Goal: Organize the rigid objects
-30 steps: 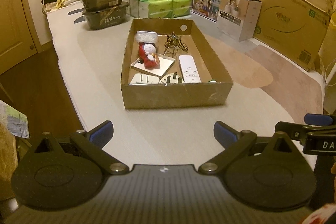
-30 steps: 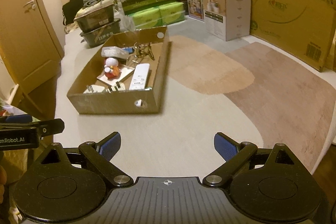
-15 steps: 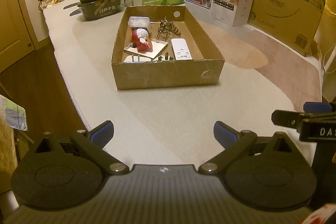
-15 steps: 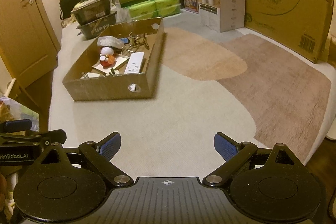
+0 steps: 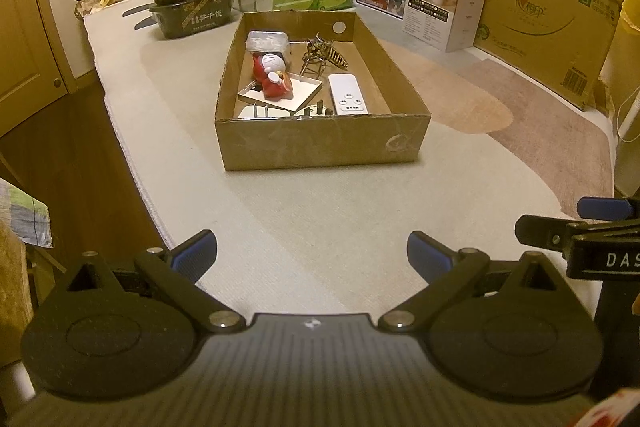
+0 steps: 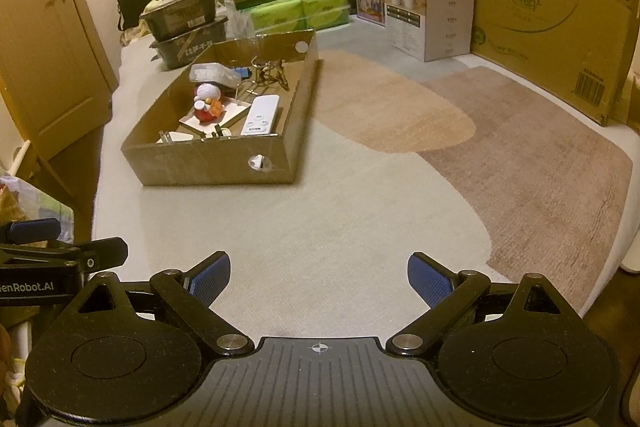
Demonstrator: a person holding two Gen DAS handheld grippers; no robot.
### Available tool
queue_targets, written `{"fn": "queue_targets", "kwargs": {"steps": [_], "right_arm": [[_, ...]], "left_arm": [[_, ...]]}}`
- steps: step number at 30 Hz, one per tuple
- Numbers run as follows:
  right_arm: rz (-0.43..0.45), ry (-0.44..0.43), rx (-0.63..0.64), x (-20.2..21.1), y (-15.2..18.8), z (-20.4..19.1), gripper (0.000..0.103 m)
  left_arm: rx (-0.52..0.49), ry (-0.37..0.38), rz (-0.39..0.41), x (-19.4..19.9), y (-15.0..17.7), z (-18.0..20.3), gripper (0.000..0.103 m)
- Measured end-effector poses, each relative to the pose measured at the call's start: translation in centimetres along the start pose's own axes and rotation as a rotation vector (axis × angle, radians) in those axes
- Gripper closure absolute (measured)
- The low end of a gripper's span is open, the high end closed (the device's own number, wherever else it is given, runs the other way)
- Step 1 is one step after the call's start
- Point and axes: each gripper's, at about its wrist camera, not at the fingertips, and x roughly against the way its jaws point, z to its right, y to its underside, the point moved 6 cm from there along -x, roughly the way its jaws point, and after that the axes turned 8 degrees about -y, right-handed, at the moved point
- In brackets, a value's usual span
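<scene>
Both grippers, left gripper (image 5: 312,253) and right gripper (image 6: 319,273), spread wide, empty; cardboard box (image 5: 320,143) ahead holding white remote (image 5: 348,99), red figurine (image 5: 272,77).

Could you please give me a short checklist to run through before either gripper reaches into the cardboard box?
1. Left gripper open and empty: ok.
2. Right gripper open and empty: ok.
3. Cardboard box has its top open, contents reachable: ok.
4. White remote lies flat by the box's right wall, nothing on it: ok.
5. Red figurine rests on the white tray: ok.
6. White plug adapters behind the near wall, partly hidden: cannot tell their pose.
</scene>
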Motion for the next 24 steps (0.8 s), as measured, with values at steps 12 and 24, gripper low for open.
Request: {"fn": "queue_targets", "kwargs": {"steps": [12, 24], "right_arm": [[-0.005, 0.001, 0.003, -0.15, 0.02, -0.01, 0.008], [-0.008, 0.001, 0.004, -0.26, 0.03, -0.01, 0.008]], "left_arm": [[0.002, 0.002, -0.003, -0.07, -0.06, -0.03, 0.002], [0.010, 0.010, 0.018, -0.12, -0.33, -0.14, 0.002]]}}
